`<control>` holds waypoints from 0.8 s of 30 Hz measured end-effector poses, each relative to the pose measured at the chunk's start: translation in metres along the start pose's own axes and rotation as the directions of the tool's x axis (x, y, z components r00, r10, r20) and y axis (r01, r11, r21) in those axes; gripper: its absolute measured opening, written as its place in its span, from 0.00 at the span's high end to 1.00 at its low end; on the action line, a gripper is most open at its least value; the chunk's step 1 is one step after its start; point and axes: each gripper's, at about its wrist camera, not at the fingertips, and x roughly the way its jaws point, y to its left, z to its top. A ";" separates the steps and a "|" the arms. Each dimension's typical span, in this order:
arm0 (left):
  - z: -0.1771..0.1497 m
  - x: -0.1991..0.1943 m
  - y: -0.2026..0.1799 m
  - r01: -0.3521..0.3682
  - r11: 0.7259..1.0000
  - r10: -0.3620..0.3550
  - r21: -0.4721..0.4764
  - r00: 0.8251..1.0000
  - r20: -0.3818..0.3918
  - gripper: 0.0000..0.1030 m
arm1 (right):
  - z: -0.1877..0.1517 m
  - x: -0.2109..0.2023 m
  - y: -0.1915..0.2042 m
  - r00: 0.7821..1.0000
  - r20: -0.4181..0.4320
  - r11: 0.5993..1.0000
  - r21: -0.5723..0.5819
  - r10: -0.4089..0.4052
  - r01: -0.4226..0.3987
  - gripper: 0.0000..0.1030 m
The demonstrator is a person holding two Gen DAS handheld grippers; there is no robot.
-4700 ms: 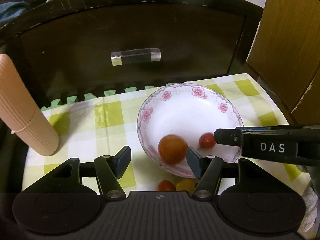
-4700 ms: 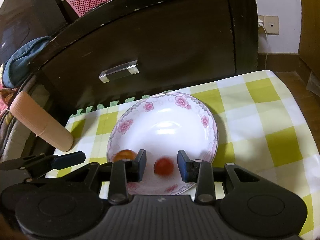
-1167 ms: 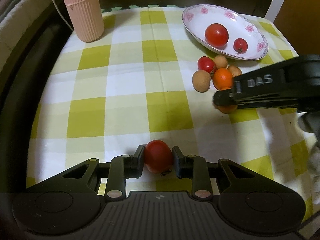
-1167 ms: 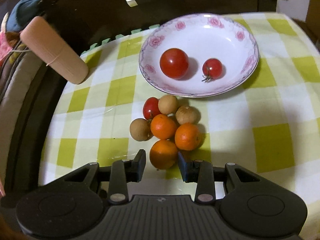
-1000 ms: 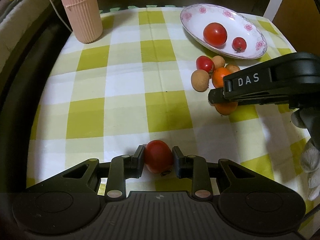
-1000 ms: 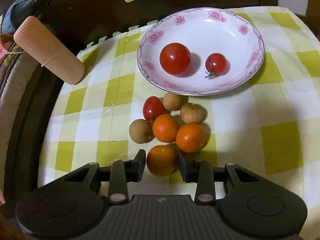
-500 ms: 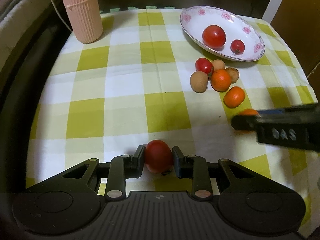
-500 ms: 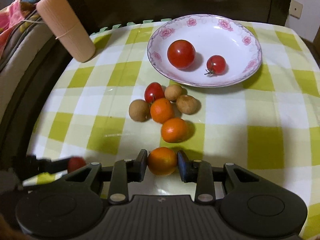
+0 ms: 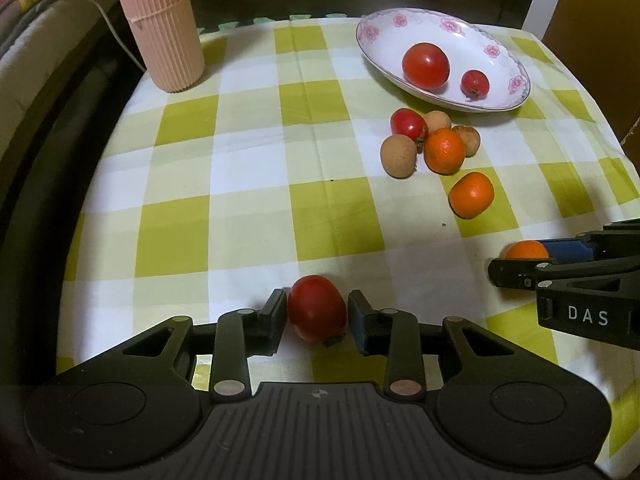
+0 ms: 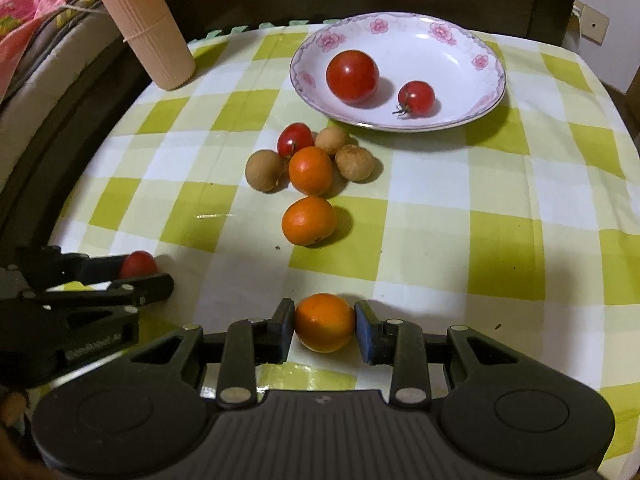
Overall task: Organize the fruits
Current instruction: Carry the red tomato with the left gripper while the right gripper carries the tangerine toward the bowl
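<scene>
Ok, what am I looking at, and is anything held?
No robot: a person holds a two-jawed tool in each hand, each carrying a camera that looks along its jaws. One picture is from the left gripper, the other from the right gripper. On the checked cloth sit a plate with two tomatoes and loose fruit beside it. The left jaws have just been opening around a tomato; the right jaws grip an orange.

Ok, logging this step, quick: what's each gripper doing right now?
Left gripper: open, fingers have just been opening, tomato loose between them.
Right gripper: closed on an orange.
</scene>
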 end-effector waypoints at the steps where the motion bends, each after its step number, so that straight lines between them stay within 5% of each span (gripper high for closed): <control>1: 0.000 0.000 0.000 0.000 1.000 0.000 -0.001 1.000 0.001 0.62 | 0.000 0.000 0.001 1.000 0.001 1.000 -0.006 -0.004 0.004 0.69; 24: 0.001 -0.023 -0.038 0.034 0.992 -0.042 0.118 0.997 0.066 0.65 | -0.005 -0.026 0.001 0.998 0.056 1.000 0.017 -0.006 0.006 0.70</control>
